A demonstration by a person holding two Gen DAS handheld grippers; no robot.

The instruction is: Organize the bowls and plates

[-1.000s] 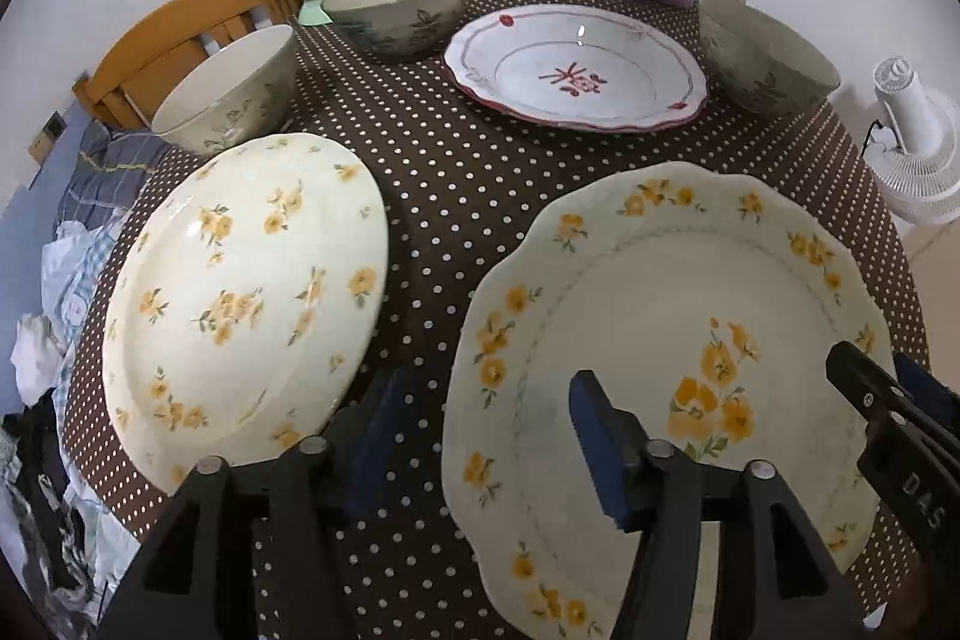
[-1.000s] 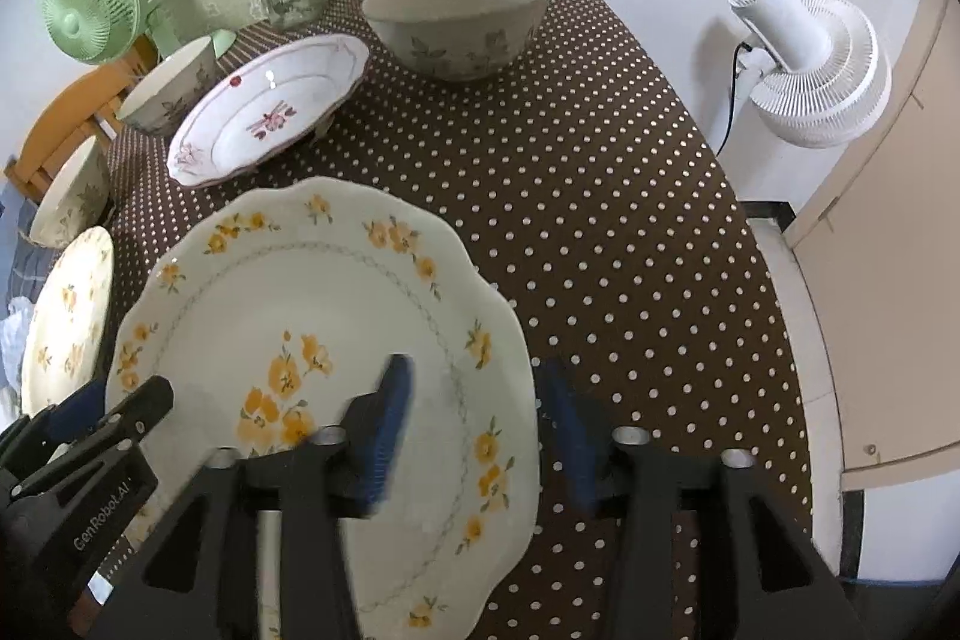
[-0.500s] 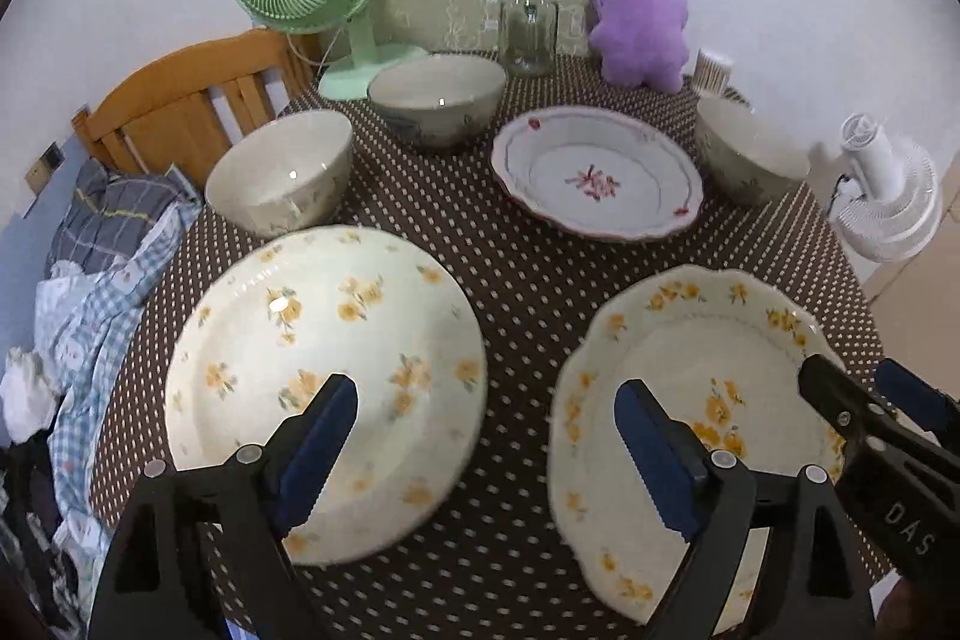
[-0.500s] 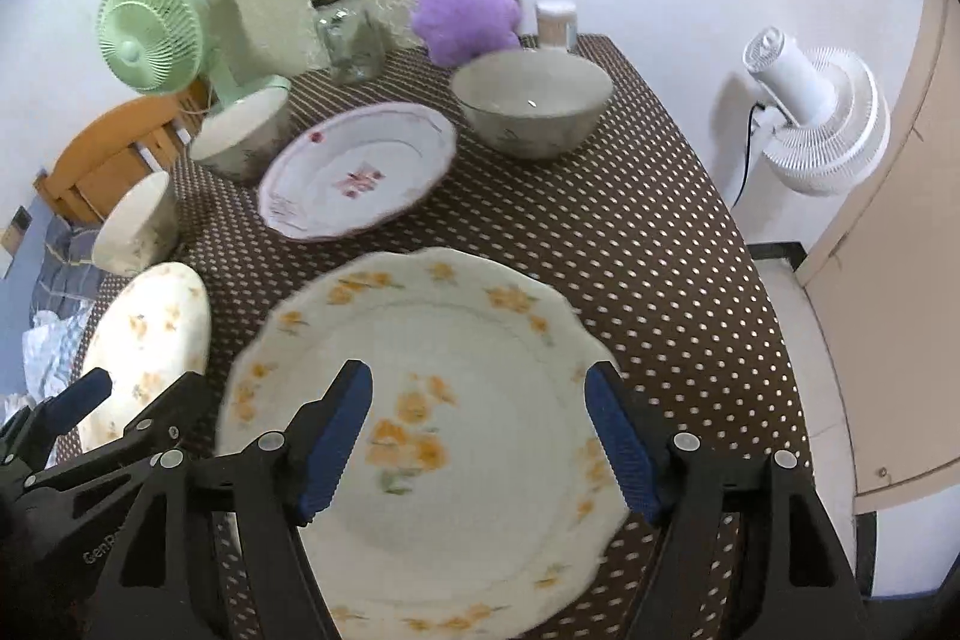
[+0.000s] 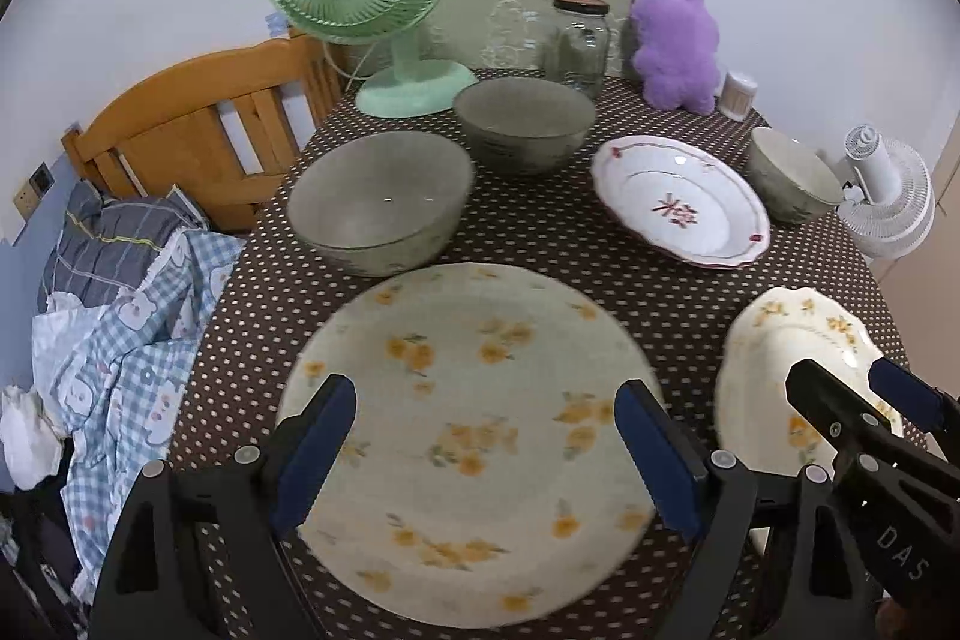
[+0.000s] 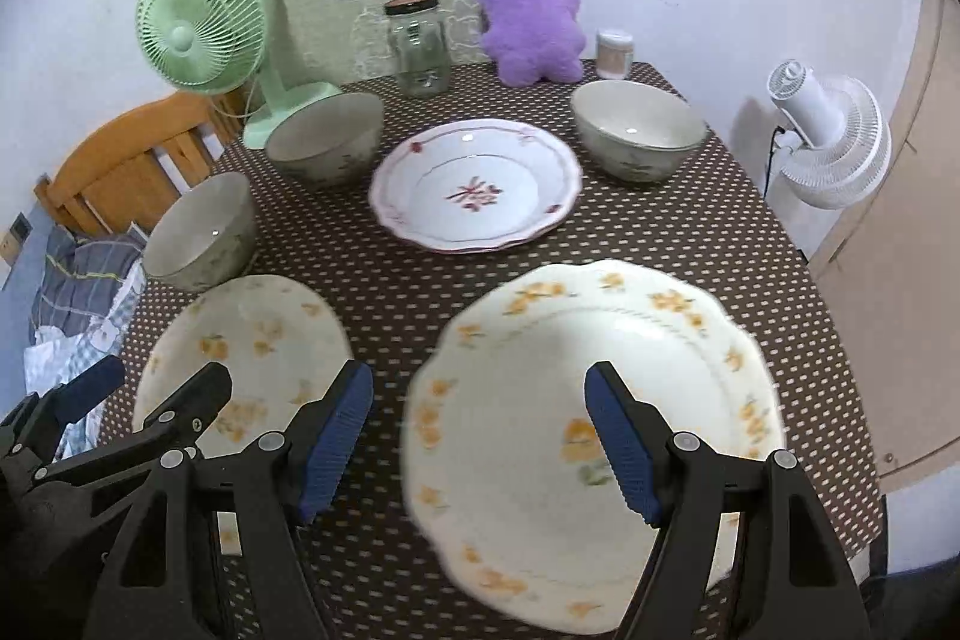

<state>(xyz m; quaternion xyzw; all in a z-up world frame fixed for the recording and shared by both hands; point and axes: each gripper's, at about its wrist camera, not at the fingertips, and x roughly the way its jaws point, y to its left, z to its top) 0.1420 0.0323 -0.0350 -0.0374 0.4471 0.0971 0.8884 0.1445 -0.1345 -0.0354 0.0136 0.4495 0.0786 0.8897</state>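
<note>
1. The polka-dot table (image 5: 540, 244) fills the middle of both views; its near edge is cut off by the frame bottom.
2. The round yellow-flower plate (image 5: 474, 436) lies flat at lower centre of the left wrist view, blurred. In the right wrist view it sits lower left (image 6: 252, 334), partly hidden by the other tool.
3. The scalloped yellow-flower plate (image 6: 594, 436) lies lower centre-right in the right wrist view. In the left view only its left part shows, at the right edge (image 5: 786, 370).
4. The left gripper (image 5: 486, 454) hovers low over the round plate, level and pointing toward the top of the frame, jaws spread wide, nothing between them.
5. The right gripper (image 6: 480, 436) hangs over the scalloped plate's left half in the same forward pose, jaws wide apart, empty.
6. The red-pattern plate (image 6: 474, 187) sits at centre, beyond both.
7. Three bowls ring it: left (image 6: 201, 232), upper left (image 6: 327, 139), upper right (image 6: 639, 127). Their patterns are hard to make out.
</note>
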